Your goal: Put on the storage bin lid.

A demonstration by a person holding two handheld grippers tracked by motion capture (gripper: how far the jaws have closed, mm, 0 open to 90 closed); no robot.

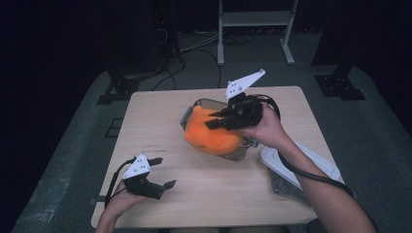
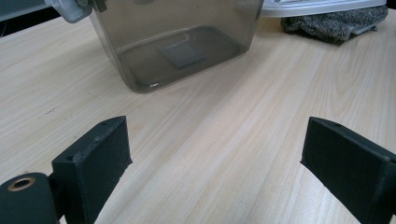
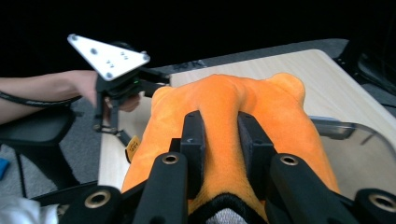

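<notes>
Nearest the person, the left tongs (image 1: 160, 174) rest idle at the front left of the worktop (image 1: 204, 194), jaws spread wide apart with nothing between them, pointed toward the container. Beyond them, at the middle of the worktop, the right tongs (image 1: 219, 118) are clamped on a fold of the orange plush toy (image 1: 211, 133), which sits in the mouth of the clear smoky plastic container (image 2: 187, 42), bulging well above the rim and spilling over its near side. The step in hand looks like moving the toy through the container's opening, though whether it is going in or coming out cannot be told from this moment alone. Either way the next move calls for a steady vertical pull or push, with the left tongs likely needed to brace the container wall so it does not tip or slide. The toy is soft, bright orange and rounded, its pile pinched into a ridge between the jaws. To the right lie a white lid (image 1: 301, 165) and a grey cloth (image 1: 286, 187).
</notes>
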